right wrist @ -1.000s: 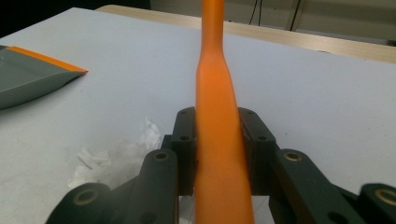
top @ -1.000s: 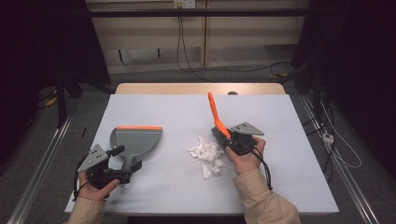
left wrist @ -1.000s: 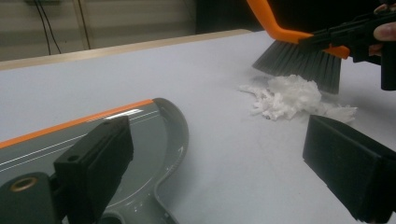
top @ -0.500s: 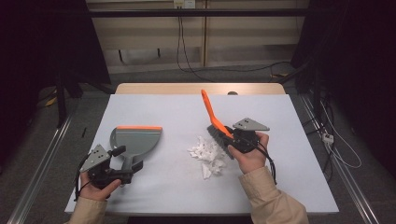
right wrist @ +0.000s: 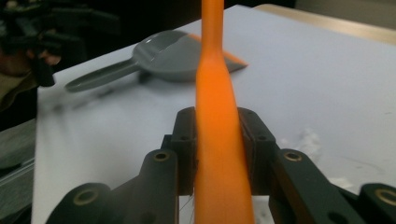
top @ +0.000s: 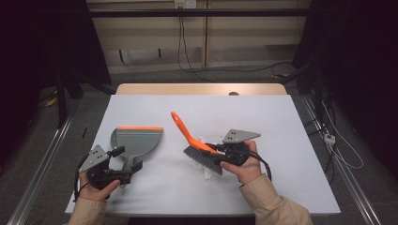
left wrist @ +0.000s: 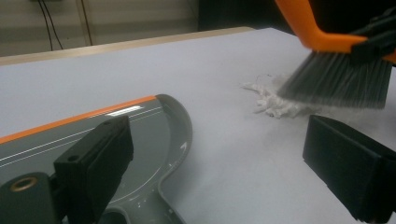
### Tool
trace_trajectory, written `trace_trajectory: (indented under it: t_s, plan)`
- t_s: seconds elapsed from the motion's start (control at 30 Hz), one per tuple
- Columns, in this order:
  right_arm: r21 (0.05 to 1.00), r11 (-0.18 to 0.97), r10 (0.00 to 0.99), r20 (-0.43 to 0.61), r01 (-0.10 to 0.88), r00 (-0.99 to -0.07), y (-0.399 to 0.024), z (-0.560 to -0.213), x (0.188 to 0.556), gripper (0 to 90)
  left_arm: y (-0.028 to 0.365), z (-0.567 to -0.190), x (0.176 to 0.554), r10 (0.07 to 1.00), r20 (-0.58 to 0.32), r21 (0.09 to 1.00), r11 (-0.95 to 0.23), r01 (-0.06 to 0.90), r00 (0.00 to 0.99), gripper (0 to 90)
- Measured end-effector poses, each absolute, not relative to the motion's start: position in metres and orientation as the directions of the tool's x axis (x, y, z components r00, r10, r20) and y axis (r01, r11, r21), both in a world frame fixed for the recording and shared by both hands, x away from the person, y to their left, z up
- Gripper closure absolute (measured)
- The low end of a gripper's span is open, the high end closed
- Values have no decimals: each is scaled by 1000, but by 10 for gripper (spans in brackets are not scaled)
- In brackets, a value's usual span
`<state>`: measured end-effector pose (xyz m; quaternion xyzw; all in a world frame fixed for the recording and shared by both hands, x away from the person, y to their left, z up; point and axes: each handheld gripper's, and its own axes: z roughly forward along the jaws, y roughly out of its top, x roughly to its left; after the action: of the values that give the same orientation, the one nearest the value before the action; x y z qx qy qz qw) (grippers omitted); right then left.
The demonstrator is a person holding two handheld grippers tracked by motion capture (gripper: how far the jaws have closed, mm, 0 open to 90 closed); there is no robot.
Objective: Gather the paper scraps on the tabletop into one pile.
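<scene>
While the right gripper [top: 217, 153] is clamped on the brush [top: 196, 144], bristles over the paper scraps [left wrist: 275, 103], sweep low toward the dustpan [top: 136, 141]. Its handle sits between the left gripper's [top: 123, 165] parted jaws; steady it.

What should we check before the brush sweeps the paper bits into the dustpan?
1. Right gripper clamped on the brush handle: ok.
2. Bristles down over the paper bits: ok.
3. Dustpan flat on the table: ok.
4. Dustpan's orange lip facing the paper bits: not ok, it points away from the person.
5. Left gripper holding the dustpan handle: not ok, jaws stand open.
6. Bare table between pile and dustpan: ok.
</scene>
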<state>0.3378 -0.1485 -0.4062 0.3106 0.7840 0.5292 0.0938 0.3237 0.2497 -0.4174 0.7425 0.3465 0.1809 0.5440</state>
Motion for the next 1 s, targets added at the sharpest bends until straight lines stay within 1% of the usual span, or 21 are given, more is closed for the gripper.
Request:
trace_trajectory:
  t_s: [0.13, 0.23, 0.4, 0.5, 0.57, 0.7, 1.0]
  plan:
    - [879, 284, 532, 187, 382, -826, -141, -419, 335, 711, 250, -418, 324, 712, -109, 933, -168, 320, 694, 83]
    - [871, 311, 518, 181, 381, -836, -140, -428, 339, 712, 250, -418, 324, 712, -106, 932, -173, 319, 694, 83]
    - [878, 303, 540, 161, 369, -826, -141, -431, 353, 712, 251, -418, 324, 713, -102, 931, -176, 319, 694, 83]
    - [890, 281, 557, 154, 360, -816, -142, -429, 363, 712, 251, -418, 324, 716, -105, 931, -174, 322, 690, 83]
    - [898, 263, 546, 164, 354, -822, -142, -426, 365, 712, 251, -418, 324, 716, -106, 930, -174, 323, 690, 83]
    - [900, 288, 535, 131, 326, -834, -137, -419, 361, 712, 251, -419, 325, 716, -107, 930, -173, 324, 690, 83]
    - [924, 245, 540, 123, 295, -833, -136, -396, 360, 711, 246, -418, 324, 706, -107, 930, -178, 322, 700, 83]
